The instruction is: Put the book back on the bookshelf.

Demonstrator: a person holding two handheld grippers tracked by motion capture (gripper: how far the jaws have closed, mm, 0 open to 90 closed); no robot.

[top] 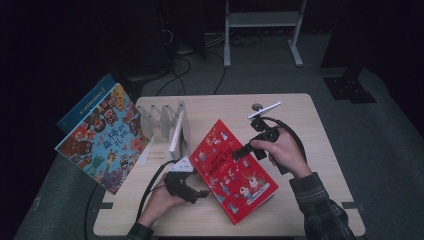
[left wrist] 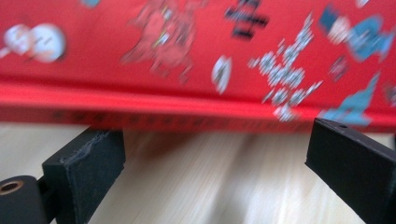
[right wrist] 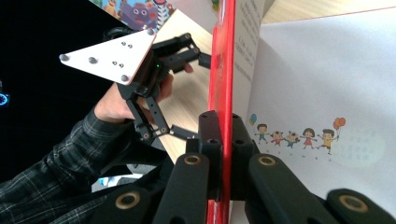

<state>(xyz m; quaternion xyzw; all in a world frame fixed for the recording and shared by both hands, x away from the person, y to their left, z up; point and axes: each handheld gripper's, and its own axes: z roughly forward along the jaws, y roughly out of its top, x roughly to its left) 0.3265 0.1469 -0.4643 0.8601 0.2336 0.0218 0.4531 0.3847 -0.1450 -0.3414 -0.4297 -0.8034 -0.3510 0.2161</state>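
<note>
Red book on the table, just right of the book rack. The right gripper is clamped on the front cover's edge, lifting it open; the left gripper — jaws apart — waits at the spine side, off the book. Risk: the thin cover may slip from the pads or crease if pulled too steeply — the unbraced book could slide.

dim room – pale wooden tabletop on grey floor; white metal stand and loose cables behind.
</note>
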